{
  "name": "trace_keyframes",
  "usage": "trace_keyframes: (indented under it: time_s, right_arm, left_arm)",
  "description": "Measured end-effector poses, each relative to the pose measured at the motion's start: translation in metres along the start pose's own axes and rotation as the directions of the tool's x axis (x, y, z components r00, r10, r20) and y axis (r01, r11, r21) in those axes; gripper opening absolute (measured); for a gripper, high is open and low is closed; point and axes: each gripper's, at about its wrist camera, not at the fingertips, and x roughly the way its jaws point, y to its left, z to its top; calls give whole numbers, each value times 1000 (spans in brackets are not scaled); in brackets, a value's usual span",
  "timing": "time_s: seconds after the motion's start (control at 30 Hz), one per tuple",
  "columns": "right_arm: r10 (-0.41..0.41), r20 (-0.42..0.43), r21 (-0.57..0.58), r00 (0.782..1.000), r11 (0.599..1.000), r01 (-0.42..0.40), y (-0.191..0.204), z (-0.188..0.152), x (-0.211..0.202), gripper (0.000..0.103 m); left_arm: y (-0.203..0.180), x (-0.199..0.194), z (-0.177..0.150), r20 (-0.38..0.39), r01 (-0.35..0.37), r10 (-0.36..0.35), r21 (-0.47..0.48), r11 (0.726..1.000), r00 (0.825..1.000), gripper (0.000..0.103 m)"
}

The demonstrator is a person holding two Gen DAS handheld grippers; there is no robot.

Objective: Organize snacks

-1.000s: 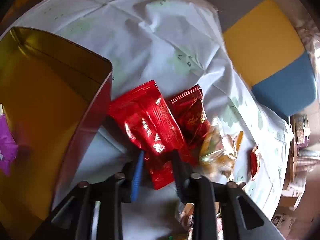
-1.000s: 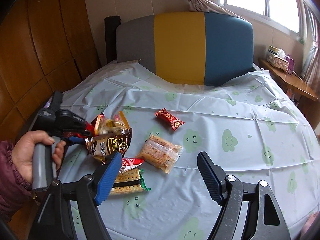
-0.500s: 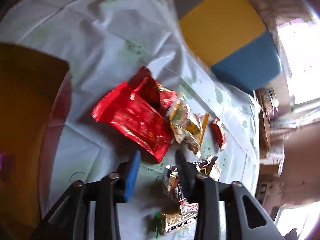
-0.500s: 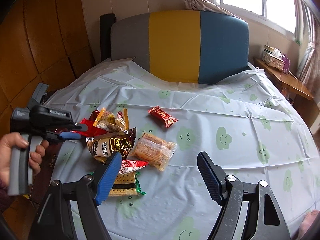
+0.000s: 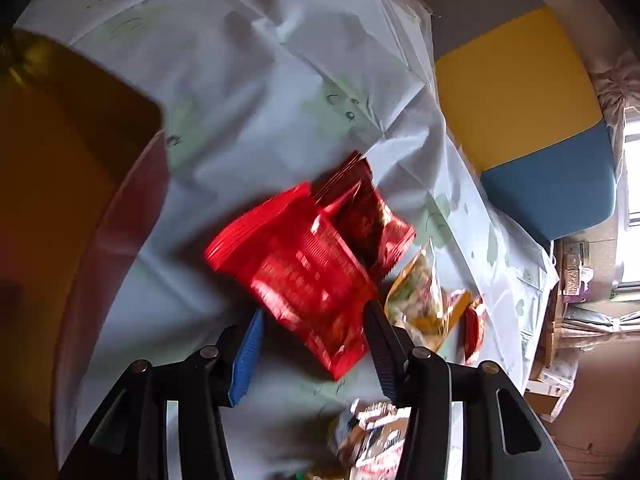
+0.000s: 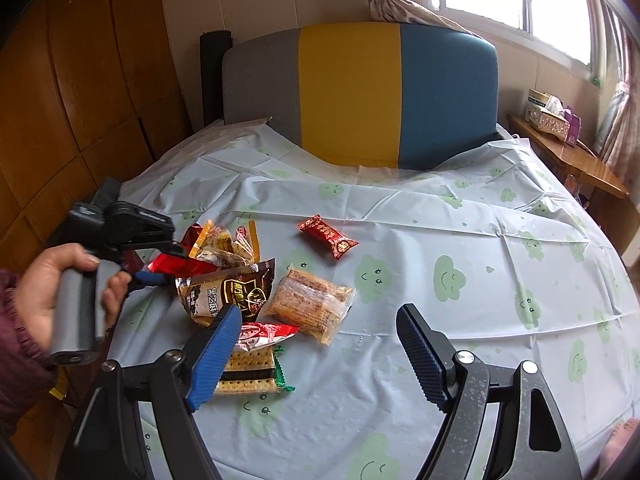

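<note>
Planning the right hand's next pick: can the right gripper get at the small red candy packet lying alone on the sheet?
Probably yes. The small red candy packet lies apart from the pile with bare sheet around it, and the right gripper is open and empty, with nothing in between.

My right gripper (image 6: 320,354) hangs over the near part of the bed (image 6: 460,288), its jaws wide apart with nothing between them. Just past my blue finger lies a cracker packet (image 6: 250,372) with a red-and-white wrapper (image 6: 266,332) on top of it. Beyond those sit a brown packet (image 6: 228,290) and, beside it, a clear pack of golden biscuits (image 6: 310,304). A small red sweet (image 6: 328,237) lies alone toward the middle of the bed. Near the left edge my left hand (image 6: 52,292) holds the left gripper (image 6: 164,266), whose jaws straddle a red packet (image 6: 180,266) without pressing it, next to a yellow pouch (image 6: 224,245).
</note>
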Motion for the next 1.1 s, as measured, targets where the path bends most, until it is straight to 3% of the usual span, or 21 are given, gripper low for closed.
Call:
trace_keyframes:
  time_s: [0.13, 0.17, 0.37, 0.5, 0.63, 0.87, 0.97, 1.1]
  right_arm:
    - [7, -2, -15, 1000, 1000, -7, 3, 0, 1, 81]
    - [8, -4, -17, 1000, 1000, -8, 4, 0, 1, 81]
    - [7, -2, -16, 1000, 1000, -7, 4, -1, 2, 78]
    - [17, -35, -5, 999, 1000, -17, 1, -3, 9, 64]
    - [19, -55, -4, 998, 1000, -19, 1, -5, 15, 61]
    - [66, -113, 52, 991, 997, -61, -5, -11, 29, 58]
    - [67, -132, 72, 989, 996, -58, -7, -13, 35, 58]
    - [63, -148, 89, 987, 995, -50, -11, -16, 38, 58]
  left_arm:
    - [-8, 1, 4, 37, -26, 24, 37, 999, 999, 50]
    - [-10, 2, 3, 48, -37, 35, 51, 998, 998, 39]
    - [-15, -17, -5, 139, -31, 3, 196, 980, 990, 14]
    - [-19, -35, -17, 164, -35, -16, 302, 953, 986, 9]
    - [-17, -50, -28, 169, -15, -52, 369, 929, 984, 6]
    - [-15, -78, -64, 194, -1, -117, 522, 853, 974, 1]
    - [-10, -99, -86, 183, 7, -144, 598, 802, 972, 1]
    - [-3, -112, -113, 89, 66, -174, 688, 723, 981, 1]
